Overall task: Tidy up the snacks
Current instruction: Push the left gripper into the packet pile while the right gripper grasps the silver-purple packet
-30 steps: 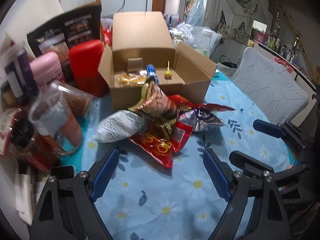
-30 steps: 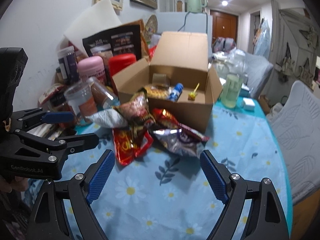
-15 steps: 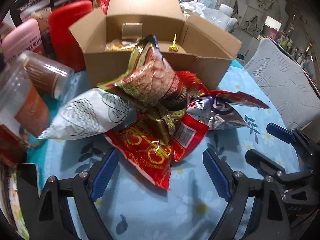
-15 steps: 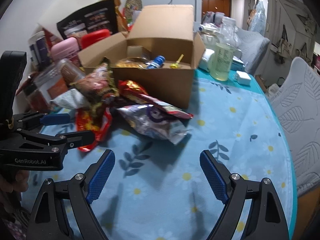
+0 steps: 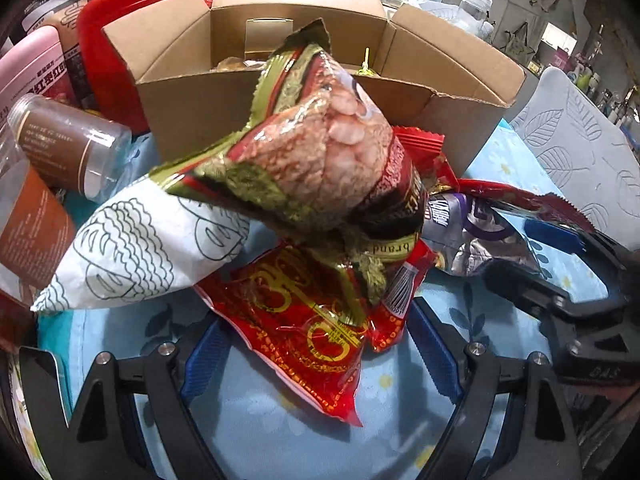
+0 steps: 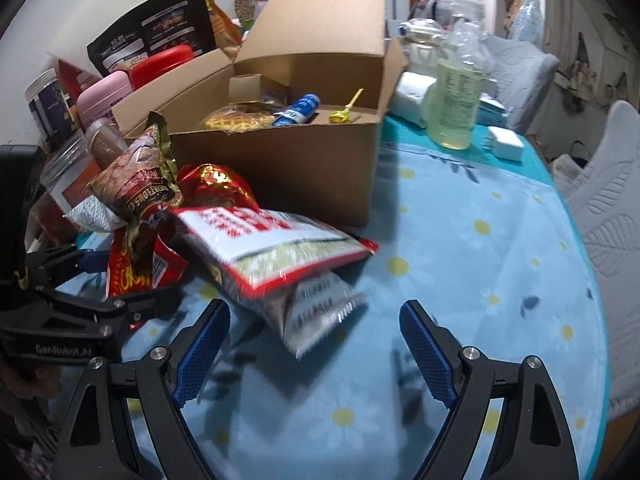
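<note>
A pile of snack bags lies before an open cardboard box (image 5: 192,100) (image 6: 280,168). In the left wrist view a brown and gold bag (image 5: 320,160) sits on a flat red bag (image 5: 304,332), with a white patterned bag (image 5: 132,252) to the left and a silver-purple bag (image 5: 472,236) to the right. My left gripper (image 5: 320,356) is open, its jaws on either side of the red bag's near end. My right gripper (image 6: 316,352) is open just in front of a red-and-white bag (image 6: 276,248) and the silver bag (image 6: 316,312) under it.
The box holds a blue tube (image 6: 298,110), a yellow lollipop (image 6: 344,112) and a waffle pack (image 6: 236,120). Jars, a pink canister (image 5: 28,68) and a red canister (image 5: 116,32) crowd the left. A yellowish bottle (image 6: 456,104) and a white charger (image 6: 506,144) stand right of the box on the daisy tablecloth (image 6: 480,260).
Both grippers have moved forward to the snack pile, which now fills more of each view. Both stay open.
</note>
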`<state>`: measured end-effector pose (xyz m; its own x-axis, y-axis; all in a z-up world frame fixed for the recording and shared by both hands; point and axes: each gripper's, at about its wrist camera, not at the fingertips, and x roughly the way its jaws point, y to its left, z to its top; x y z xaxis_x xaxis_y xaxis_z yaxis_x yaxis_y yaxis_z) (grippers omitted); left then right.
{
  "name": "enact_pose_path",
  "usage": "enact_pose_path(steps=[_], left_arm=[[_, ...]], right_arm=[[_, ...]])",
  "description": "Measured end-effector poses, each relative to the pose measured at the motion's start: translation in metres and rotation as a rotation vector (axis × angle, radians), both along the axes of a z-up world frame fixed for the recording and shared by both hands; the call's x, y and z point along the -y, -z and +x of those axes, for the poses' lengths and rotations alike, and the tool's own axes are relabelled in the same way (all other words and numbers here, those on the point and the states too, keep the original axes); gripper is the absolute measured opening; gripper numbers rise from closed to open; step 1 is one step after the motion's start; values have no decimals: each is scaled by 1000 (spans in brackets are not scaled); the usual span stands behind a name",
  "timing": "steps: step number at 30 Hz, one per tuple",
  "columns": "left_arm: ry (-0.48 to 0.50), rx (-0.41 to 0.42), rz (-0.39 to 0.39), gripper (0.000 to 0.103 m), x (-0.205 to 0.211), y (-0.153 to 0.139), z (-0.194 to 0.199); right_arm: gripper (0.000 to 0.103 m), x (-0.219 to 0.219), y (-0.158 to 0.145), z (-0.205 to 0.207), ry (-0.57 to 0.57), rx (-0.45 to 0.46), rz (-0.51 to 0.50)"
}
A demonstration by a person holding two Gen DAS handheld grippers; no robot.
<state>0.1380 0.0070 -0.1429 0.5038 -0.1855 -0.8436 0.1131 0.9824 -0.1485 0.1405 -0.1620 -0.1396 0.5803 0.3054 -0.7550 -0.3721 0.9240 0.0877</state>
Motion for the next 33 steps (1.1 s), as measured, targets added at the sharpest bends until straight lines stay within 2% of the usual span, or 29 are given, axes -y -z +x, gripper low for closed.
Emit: enact_pose_path(steps=[2,4,5,9,16,18,22,24,26,33], left_arm=[[-4,5,-15,87,0,0,2],[-6,10,-31,87,-4,2,5],[-9,12,-35,84,-8,2,2],[-13,15,-20,76,-15,2,-7],[2,-9,-56,72,-18,-3,-26],[12,-21,-74,66,-20,-5,-36],[35,-28,-76,63,-20,-6,-56],[39,-26,-65,51,-19,-7,-66],[36,-26,-68,47,-21,-8,-73],[59,-12,-102,46,-29,-14,-89]], right_arm=[[87,-5,5,10,-22,-19,3],[80,-8,10,16,-37,-44,16],[80,-8,11,18,-37,-53,24],[62,-6,6,12,-42,-22,35],[48,-15,5,-7,-71,8,-23],[46,-12,5,-14,-70,-5,-7],[46,-10,6,-30,-75,-16,3],[45,-11,6,-38,-75,-17,0],[41,-11,6,-47,-79,-24,15],[39,-17,8,-72,-83,-34,18]])
